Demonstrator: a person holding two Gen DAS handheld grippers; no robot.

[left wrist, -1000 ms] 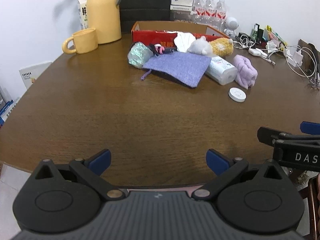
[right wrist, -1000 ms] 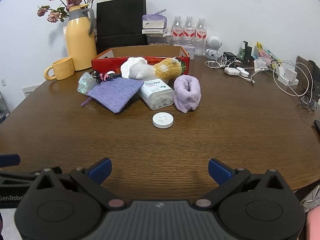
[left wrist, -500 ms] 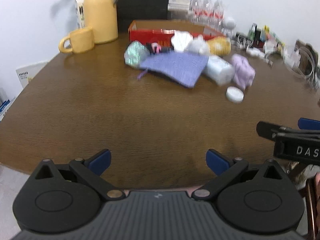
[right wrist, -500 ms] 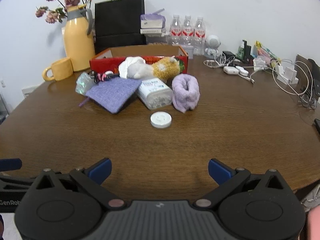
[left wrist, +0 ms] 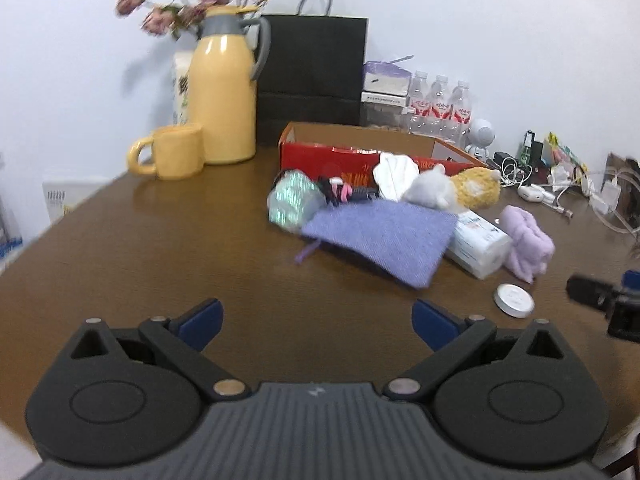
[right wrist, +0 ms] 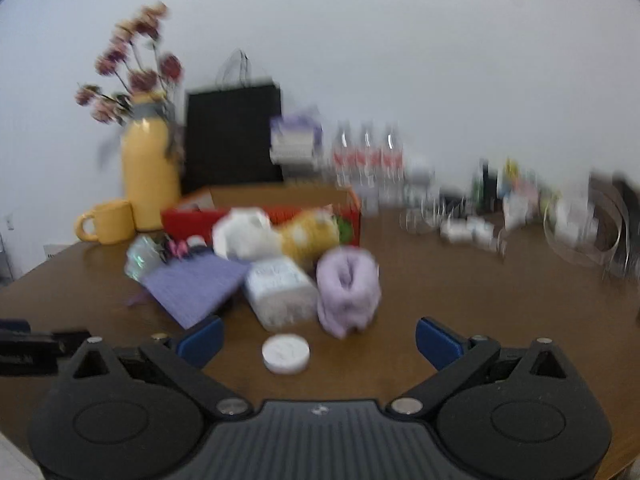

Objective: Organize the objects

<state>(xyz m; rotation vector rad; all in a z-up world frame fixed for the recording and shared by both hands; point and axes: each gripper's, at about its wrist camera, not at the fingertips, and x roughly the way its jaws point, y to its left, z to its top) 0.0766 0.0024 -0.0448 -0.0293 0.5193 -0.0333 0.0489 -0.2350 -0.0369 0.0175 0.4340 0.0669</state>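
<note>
A pile lies mid-table in front of a red cardboard box (left wrist: pixel 344 156): a purple fabric pouch (left wrist: pixel 384 236), a white wipes pack (left wrist: pixel 478 246), a lilac rolled towel (left wrist: pixel 528 246), a shiny green packet (left wrist: pixel 294 202), and a white (left wrist: pixel 432 190) and a yellow plush toy (left wrist: pixel 478 188). A white round lid (right wrist: pixel 285 353) lies on the wood just ahead of my right gripper (right wrist: pixel 319 340). Its jaws are closing, still wide apart, and grip nothing. My left gripper (left wrist: pixel 317 322) hangs open and empty, short of the pouch.
A yellow jug (left wrist: pixel 224 100) with flowers and a yellow mug (left wrist: pixel 176 152) stand at the back left. A black paper bag (left wrist: pixel 316 76) and water bottles (left wrist: pixel 440 104) line the wall. Cables and chargers (left wrist: pixel 560 192) clutter the back right. The right wrist view is blurred.
Both grippers moved forward toward the pile and tipped upward, so more wall shows. The white lid now sits close to the right gripper's fingers. The objects have not moved.
</note>
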